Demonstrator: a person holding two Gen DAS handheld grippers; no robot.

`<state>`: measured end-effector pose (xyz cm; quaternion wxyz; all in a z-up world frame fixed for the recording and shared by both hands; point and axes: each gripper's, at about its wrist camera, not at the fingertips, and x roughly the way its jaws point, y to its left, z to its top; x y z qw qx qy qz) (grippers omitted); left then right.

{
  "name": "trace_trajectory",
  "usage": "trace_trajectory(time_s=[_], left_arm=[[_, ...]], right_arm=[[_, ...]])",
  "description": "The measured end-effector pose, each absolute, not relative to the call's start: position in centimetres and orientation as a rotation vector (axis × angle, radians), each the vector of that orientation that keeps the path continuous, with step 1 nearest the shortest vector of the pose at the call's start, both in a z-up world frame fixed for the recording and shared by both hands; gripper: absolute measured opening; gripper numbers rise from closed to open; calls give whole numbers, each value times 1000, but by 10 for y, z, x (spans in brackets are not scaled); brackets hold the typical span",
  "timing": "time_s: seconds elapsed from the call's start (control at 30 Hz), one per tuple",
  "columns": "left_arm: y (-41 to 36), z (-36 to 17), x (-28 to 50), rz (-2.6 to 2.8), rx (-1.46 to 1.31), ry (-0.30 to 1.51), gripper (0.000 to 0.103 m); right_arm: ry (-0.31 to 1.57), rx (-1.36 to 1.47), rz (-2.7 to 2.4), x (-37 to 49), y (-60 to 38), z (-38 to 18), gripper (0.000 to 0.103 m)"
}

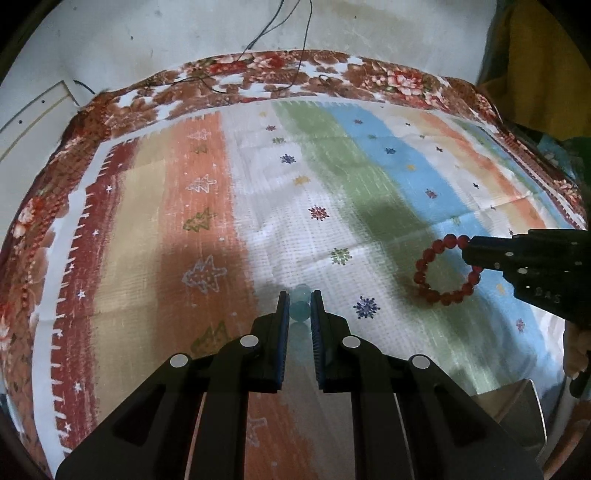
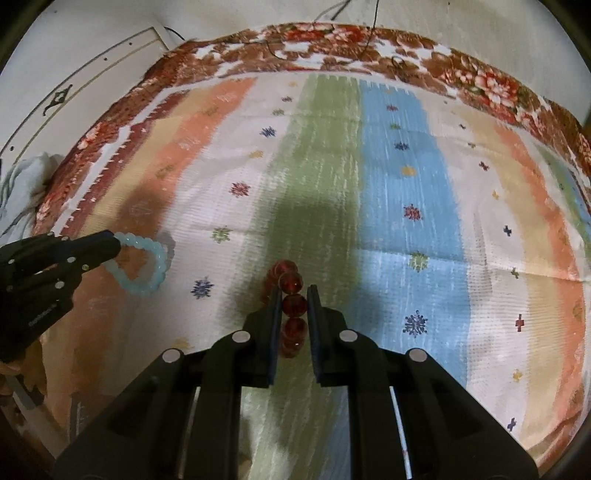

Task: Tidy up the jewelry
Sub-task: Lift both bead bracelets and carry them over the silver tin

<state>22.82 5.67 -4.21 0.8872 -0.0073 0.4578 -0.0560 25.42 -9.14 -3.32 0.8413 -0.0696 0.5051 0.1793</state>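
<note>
Two grippers each pinch a bead bracelet above a striped cloth [image 1: 332,155]. Embossed lettering on both black gripper bodies is too blurred to read. The left gripper [image 1: 299,308] is closed on the pale blue bracelet [image 2: 142,266], a ring of translucent, milky round beads hanging from its tips. The right gripper [image 2: 294,304] is closed on the red bracelet [image 1: 443,269], glossy dark-red round beads in a loop. Beyond the cloth's floral border [image 1: 280,70], thin dark wires [image 1: 273,22] trail across a pale surface.
</note>
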Motion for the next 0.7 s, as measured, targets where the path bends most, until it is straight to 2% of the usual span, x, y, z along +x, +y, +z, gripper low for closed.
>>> trace_trajectory(time_s=[0.7], left_arm=[[50,-2,185,-126,-30,863,11]], right_arm=[[979,-103,408,215,-102,12,15]])
